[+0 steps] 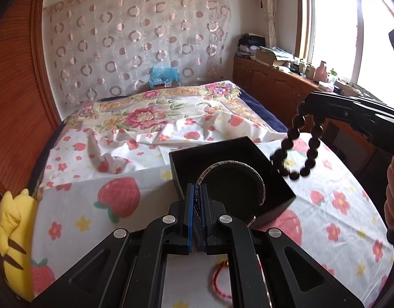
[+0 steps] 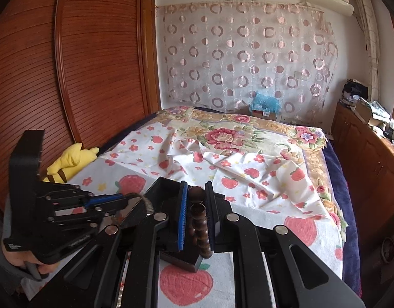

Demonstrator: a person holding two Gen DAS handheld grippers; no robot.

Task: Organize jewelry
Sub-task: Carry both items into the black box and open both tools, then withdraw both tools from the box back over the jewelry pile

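So: bed [image 1: 76, 205] under a strawberry-print sheet, wooden wardrobe [image 2: 68, 64] on one side, yellow plush toy [image 1: 15, 243] at the edge. I note the black box [image 1: 281, 200] sitting open on the sheet, roughly mid-bed, in front of both tools.

Left gripper [image 1: 196, 200]: clenched on the silver bangle [image 1: 253, 177], pinching its band edge-on between the blue pads. The ring stands up over the box's open mouth.

Right gripper [image 2: 197, 202]: clamped on one dark bead at the top of the wooden bead bracelet [image 1: 297, 148], the loop dangling free below, beside and above the box's right corner.

Red cord bracelet [image 1: 220, 279] lies on the sheet under the left tool, untouched.

My read: both pieces are headed into the box. To do it well, I would take one at a time, bring the bangle low inside the walls before letting go so it does not bounce out, and lower the beads until the loop pools on the bottom, keeping the swing off the rim.
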